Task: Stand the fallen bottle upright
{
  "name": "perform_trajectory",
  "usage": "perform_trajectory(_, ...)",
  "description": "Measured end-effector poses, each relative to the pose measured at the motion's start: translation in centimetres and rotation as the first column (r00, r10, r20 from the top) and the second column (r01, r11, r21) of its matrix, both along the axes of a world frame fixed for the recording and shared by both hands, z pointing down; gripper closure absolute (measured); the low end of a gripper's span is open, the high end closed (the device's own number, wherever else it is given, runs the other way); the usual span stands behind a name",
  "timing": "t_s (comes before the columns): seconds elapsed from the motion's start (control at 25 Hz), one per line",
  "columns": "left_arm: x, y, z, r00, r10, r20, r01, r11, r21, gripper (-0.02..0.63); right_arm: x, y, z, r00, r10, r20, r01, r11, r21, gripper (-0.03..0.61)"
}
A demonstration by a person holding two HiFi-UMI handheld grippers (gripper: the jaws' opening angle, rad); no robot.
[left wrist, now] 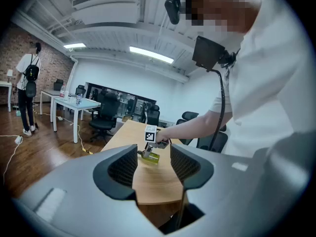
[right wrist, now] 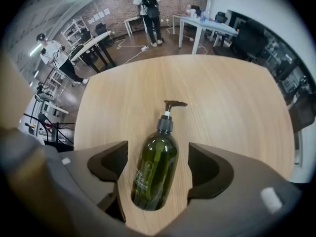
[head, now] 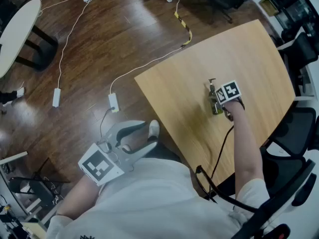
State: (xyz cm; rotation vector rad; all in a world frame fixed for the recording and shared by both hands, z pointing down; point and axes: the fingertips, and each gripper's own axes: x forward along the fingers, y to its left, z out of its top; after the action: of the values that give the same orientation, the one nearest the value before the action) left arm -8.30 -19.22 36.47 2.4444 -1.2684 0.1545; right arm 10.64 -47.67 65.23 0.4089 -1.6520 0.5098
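On the far left, a dark wooden floor [head: 99, 44] carries a white cable [head: 70, 31] with a small white adapter [head: 113, 102] just beside the table's edge. The left gripper [head: 144, 136] hangs off the table, over the floor and close to the person's white shirt [head: 164, 198]. In the left gripper view its fingers [left wrist: 121, 169] are spread wide with nothing between them, and they look across the tabletop toward the far-off bottle [left wrist: 150, 156].

Further right stands the light wooden table [head: 239, 54], bare apart from the bottle [head: 216, 103], which lies on its side near the table's right half. It is dark green with a black pump. The pump end points away from the person and the base points toward them.

The right gripper [head: 222, 103] is down at the bottle, its marker cube [head: 229, 91] just above it. In the right gripper view the fingers [right wrist: 111, 164] are spread, one on each side of the bottle's [right wrist: 154, 169] body. The bottle lies flat on the table [right wrist: 123, 98] between them, with a clear strip of wood showing on its right side, so it is not pinched.

At the far right a black office chair [head: 294, 128] sits against the table's edge.
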Motion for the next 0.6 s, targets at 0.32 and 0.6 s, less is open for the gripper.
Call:
perform_trajectory(0.32, -0.1, -2.6, 1.2, 0.999, -0.036, 0.003, 0.037, 0.998, -0.047, 0.414, -0.3, 0.0, 1.7, 1.000, 0.026, -0.012, -0.027, 0.989, -0.142, 0.273)
perform_trajectory(0.6, 0.3, -3.9, 1.8, 1.000, -0.009, 0.008, 0.009, 0.998, -0.059, 0.414, -2.0, -2.2, -3.8, 0.961, 0.120, 0.251, -0.154, 0.981, 0.121, 0.279)
